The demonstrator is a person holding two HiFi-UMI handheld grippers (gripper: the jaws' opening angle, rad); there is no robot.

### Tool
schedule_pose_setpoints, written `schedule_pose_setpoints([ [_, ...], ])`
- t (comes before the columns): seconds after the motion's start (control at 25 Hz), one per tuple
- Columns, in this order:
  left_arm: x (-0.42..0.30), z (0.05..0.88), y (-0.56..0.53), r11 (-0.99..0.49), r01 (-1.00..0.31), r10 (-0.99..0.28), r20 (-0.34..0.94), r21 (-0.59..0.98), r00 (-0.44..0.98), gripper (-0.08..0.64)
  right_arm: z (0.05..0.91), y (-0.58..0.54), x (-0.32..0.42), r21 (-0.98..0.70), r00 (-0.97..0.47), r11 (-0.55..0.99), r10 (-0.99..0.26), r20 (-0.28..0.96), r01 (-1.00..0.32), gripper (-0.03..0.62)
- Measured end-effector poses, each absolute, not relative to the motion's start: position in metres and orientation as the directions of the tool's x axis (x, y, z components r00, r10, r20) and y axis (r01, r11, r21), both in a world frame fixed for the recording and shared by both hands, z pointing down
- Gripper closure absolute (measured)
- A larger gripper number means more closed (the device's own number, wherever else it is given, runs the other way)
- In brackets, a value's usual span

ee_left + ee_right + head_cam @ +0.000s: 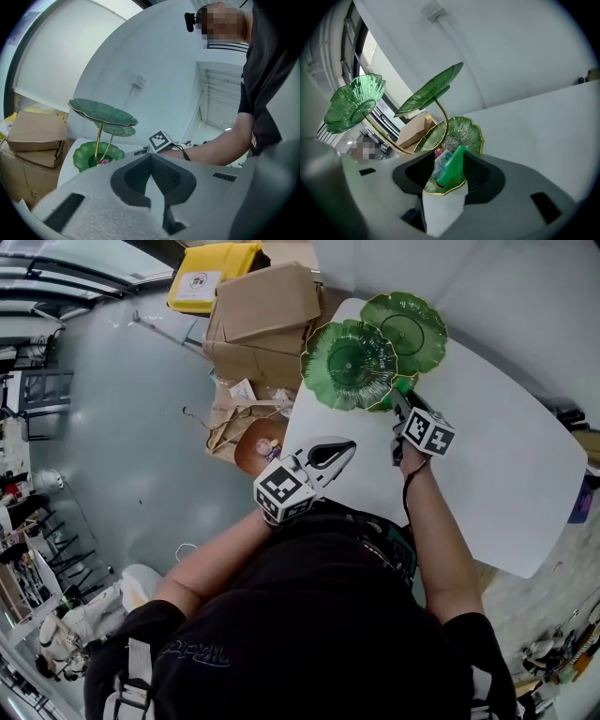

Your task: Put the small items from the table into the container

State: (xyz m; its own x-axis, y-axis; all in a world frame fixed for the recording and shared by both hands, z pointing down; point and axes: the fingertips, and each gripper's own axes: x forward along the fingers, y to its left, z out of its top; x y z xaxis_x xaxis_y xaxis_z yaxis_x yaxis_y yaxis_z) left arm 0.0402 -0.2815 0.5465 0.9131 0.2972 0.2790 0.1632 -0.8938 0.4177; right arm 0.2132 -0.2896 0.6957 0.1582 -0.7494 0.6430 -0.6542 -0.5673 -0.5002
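A three-tier stand of green leaf-shaped dishes [349, 362] rises at the far end of the white table [487, 456]. In the right gripper view a small green bottle [452, 168] and a pink item [439, 153] lie in its bottom dish [461, 131]. My right gripper [450, 161] hangs over that dish's near rim with its jaws open either side of the bottle. My left gripper [349, 444] hovers near the table's left edge, its jaws closed tip to tip with nothing between them [151, 157]. The left gripper view shows the stand [101, 112] from the side.
Cardboard boxes [262, 310] and a yellow box [211, 273] are stacked on the floor beside the table's far left corner, with a brown bag [258, 442] below them. The table's right edge [553, 521] runs close to shelving with clutter.
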Motion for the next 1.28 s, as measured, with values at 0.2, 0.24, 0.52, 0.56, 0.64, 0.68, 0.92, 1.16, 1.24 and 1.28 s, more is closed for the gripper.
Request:
schedule_pose_setpoints([
  [0.2,0.029,0.535,-0.284,-0.9,0.175,0.292,0.256,0.4,0.921,0.554,0.663,-0.279,0.193,-0.471,0.18,-0.526,-0.779,0.6,-0.708,0.413],
  [0.24,0.027,0.53,-0.285,-0.9,0.179,0.292,0.248,0.397,0.924,0.554,0.654,-0.276,0.188,-0.461,0.185,-0.514,-0.787,0.589,-0.723,0.413],
  [0.52,0.004,0.488,-0.282,-0.912,0.24,0.313,0.187,0.334,0.931,0.554,0.58,-0.257,0.132,-0.297,0.229,-0.42,-0.829,0.511,-0.857,0.449],
  [0.56,0.0,0.48,-0.281,-0.915,0.251,0.317,0.18,0.316,0.931,0.554,0.57,-0.254,0.123,-0.271,0.236,-0.408,-0.835,0.497,-0.871,0.465],
  [0.64,-0.009,0.467,-0.281,-0.919,0.268,0.323,0.161,0.29,0.933,0.554,0.548,-0.25,0.105,-0.226,0.248,-0.386,-0.848,0.468,-0.894,0.493],
  [0.68,-0.014,0.46,-0.282,-0.919,0.273,0.324,0.151,0.283,0.934,0.554,0.538,-0.248,0.095,-0.205,0.252,-0.375,-0.855,0.453,-0.904,0.505],
  [0.92,-0.044,0.416,-0.285,-0.917,0.287,0.319,0.075,0.276,0.945,0.554,0.468,-0.236,0.029,-0.111,0.24,-0.292,-0.909,0.341,-0.95,0.564],
  [1.16,-0.064,0.415,-0.27,-0.901,0.327,0.354,0.045,0.286,0.934,0.554,0.446,-0.231,-0.031,-0.128,0.206,-0.249,-0.937,0.281,-0.96,0.571],
  [1.24,-0.067,0.415,-0.268,-0.897,0.335,0.362,0.045,0.287,0.931,0.554,0.443,-0.23,-0.033,-0.115,0.211,-0.25,-0.938,0.274,-0.961,0.571],
  [1.28,-0.068,0.414,-0.267,-0.896,0.339,0.365,0.043,0.286,0.93,0.554,0.44,-0.229,-0.031,-0.108,0.223,-0.259,-0.938,0.267,-0.96,0.571],
])
